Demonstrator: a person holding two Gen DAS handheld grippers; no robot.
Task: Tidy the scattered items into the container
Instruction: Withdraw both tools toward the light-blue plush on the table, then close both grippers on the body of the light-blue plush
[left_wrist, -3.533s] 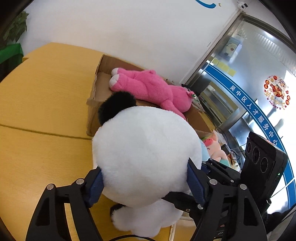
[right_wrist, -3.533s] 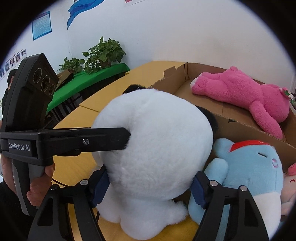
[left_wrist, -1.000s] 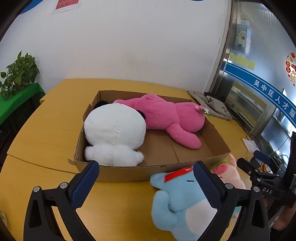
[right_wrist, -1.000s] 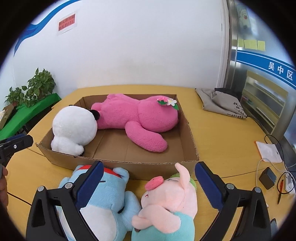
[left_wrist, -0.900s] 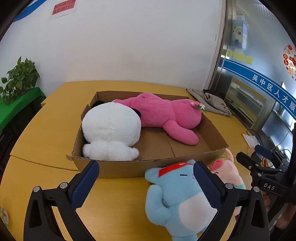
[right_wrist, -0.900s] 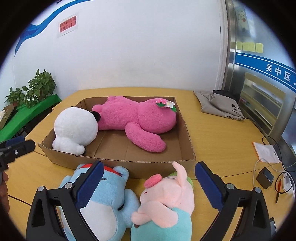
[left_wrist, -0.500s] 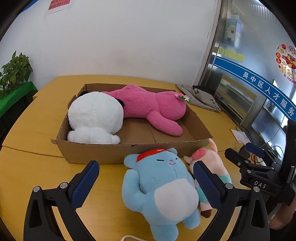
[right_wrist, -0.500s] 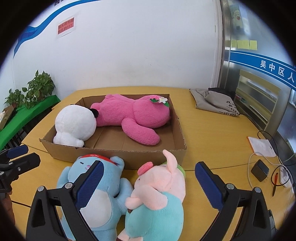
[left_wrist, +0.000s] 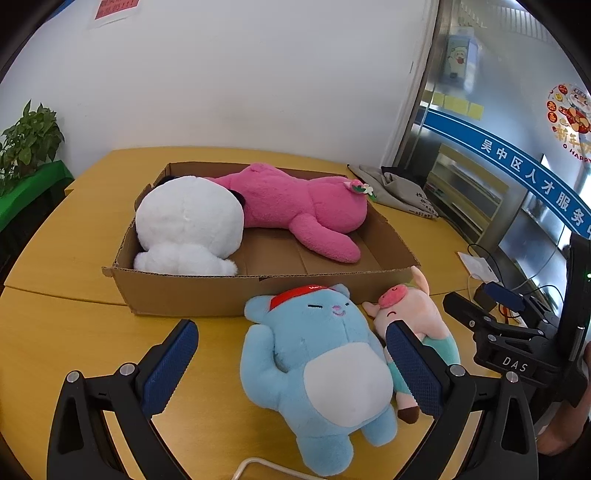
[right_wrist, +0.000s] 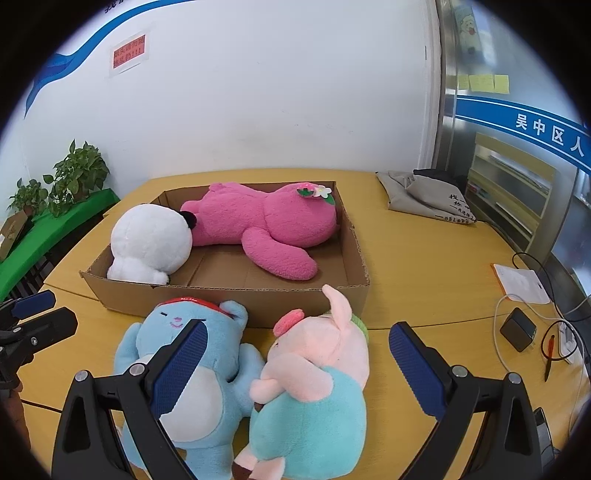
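Note:
A shallow cardboard box on the yellow table holds a white panda plush at its left end and a pink plush along its back. In front of the box lie a blue bear plush with a red cap and a pink pig plush in teal clothes. My left gripper is open above the blue bear. Open as well, my right gripper straddles the pig. Neither holds anything.
A grey cloth bag lies at the table's back right. A white pad, a black charger, cables and a pen sit at the right edge. Potted plants stand on a green shelf to the left.
Both grippers let go of the panda, which now sits in the box. Both have drawn back toward the near side, and the blue bear and the pig have come between their fingers.

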